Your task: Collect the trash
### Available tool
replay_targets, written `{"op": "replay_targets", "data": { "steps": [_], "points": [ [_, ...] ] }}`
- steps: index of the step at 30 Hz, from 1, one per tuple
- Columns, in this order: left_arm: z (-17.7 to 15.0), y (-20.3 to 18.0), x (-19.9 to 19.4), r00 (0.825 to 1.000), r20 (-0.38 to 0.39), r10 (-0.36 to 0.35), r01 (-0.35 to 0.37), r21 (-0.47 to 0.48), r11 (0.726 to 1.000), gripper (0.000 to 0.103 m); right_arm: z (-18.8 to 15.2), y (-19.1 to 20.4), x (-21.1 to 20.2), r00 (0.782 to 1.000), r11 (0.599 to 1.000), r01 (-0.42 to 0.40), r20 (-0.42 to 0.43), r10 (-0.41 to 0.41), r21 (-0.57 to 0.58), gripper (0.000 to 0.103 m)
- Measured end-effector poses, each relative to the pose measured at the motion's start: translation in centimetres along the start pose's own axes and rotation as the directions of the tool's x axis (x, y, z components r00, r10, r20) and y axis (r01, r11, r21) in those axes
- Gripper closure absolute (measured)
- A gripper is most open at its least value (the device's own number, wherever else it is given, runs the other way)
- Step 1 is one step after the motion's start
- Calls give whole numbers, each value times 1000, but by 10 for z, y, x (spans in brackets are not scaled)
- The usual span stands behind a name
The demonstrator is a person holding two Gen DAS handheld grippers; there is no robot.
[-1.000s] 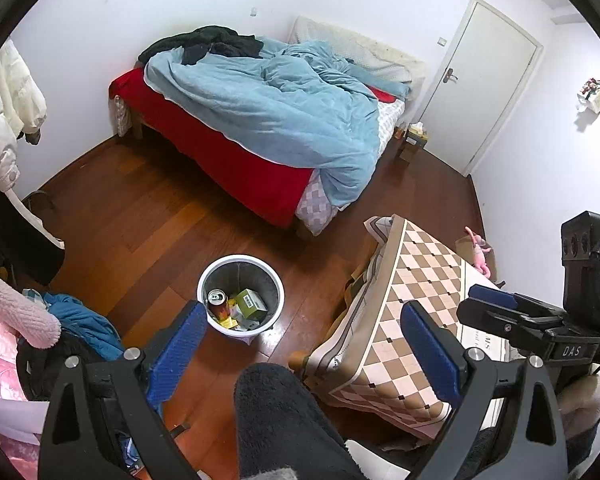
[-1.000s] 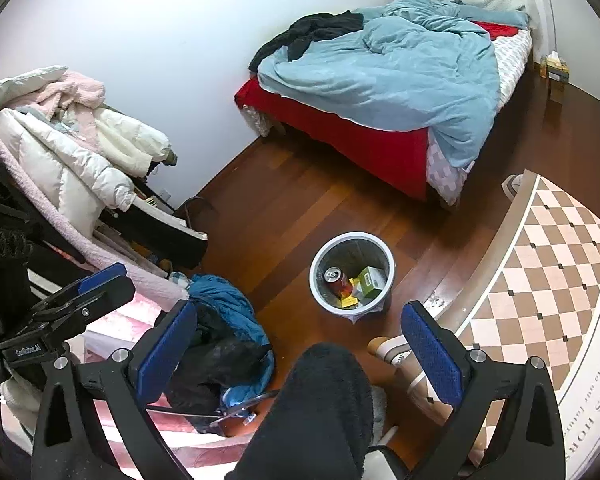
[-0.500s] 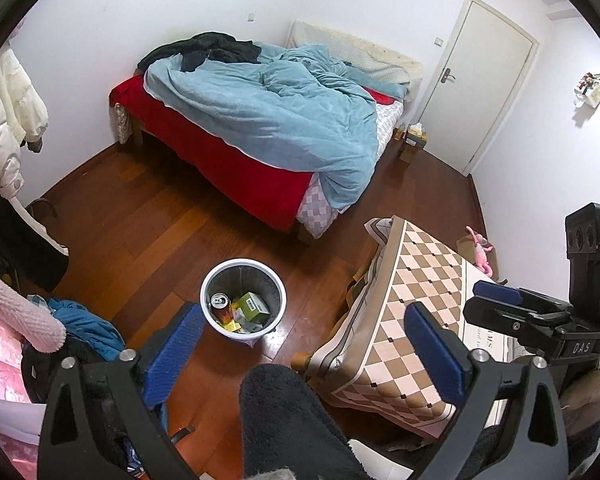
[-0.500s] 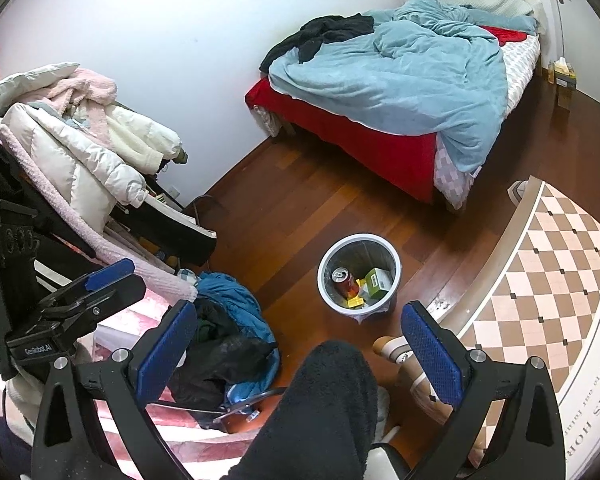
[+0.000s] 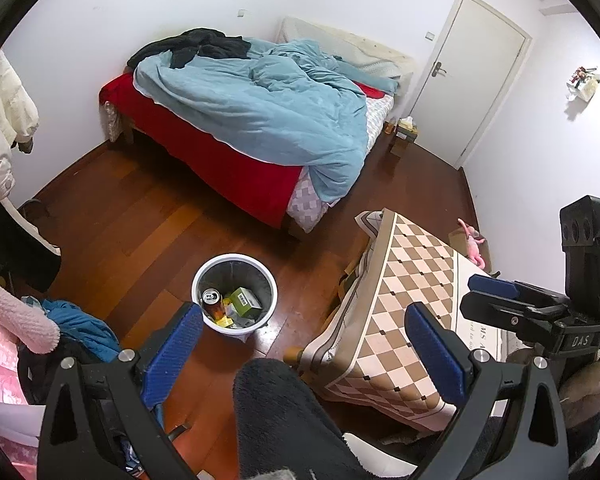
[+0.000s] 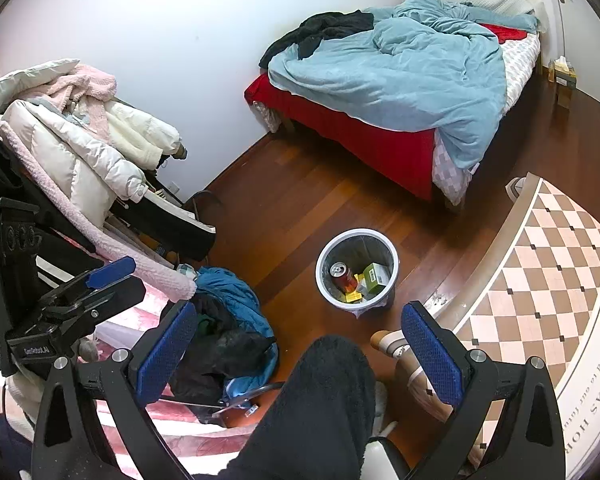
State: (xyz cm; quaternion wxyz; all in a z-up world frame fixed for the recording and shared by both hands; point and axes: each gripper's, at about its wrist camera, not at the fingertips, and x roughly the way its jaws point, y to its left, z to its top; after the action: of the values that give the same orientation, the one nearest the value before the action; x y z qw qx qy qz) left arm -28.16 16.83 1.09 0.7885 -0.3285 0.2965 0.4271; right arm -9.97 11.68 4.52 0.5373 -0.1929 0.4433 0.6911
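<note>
Clothing lies heaped at the far left: white puffer jackets (image 6: 80, 148) and a blue garment (image 6: 230, 292) on the wooden floor (image 6: 300, 200). Just right of it stands the wastebasket (image 6: 392, 276), round, white-rimmed with a dark liner, well short of the red-sheeted bed (image 5: 228, 160). Inside it sit a red drink can (image 6: 342, 274) with a silver top, a green carton (image 6: 376, 276) and yellow scraps (image 6: 350, 298). Further right lies a checkered brown-and-cream mat (image 5: 404, 292).

Compared with a second ago, both cameras sit higher and further back, so the wastebasket looks smaller; its contents are unchanged.

The left gripper (image 5: 304, 356) and right gripper (image 6: 298, 354) hang above the floor with jaws spread wide, holding nothing. The left gripper's body reads "GenRobot.AI", the right one's "DAS". The mat's border lettering is only partly legible.
</note>
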Motion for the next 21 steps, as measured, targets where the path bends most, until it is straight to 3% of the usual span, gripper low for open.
{"op": "replay_targets", "data": {
  "steps": [21],
  "points": [
    [1, -12, 3, 1000, -9, -29, 29, 11, 1000, 0, -5, -8, -13, 1000, 1000, -2, 11, 2, 20, 0]
  ]
}}
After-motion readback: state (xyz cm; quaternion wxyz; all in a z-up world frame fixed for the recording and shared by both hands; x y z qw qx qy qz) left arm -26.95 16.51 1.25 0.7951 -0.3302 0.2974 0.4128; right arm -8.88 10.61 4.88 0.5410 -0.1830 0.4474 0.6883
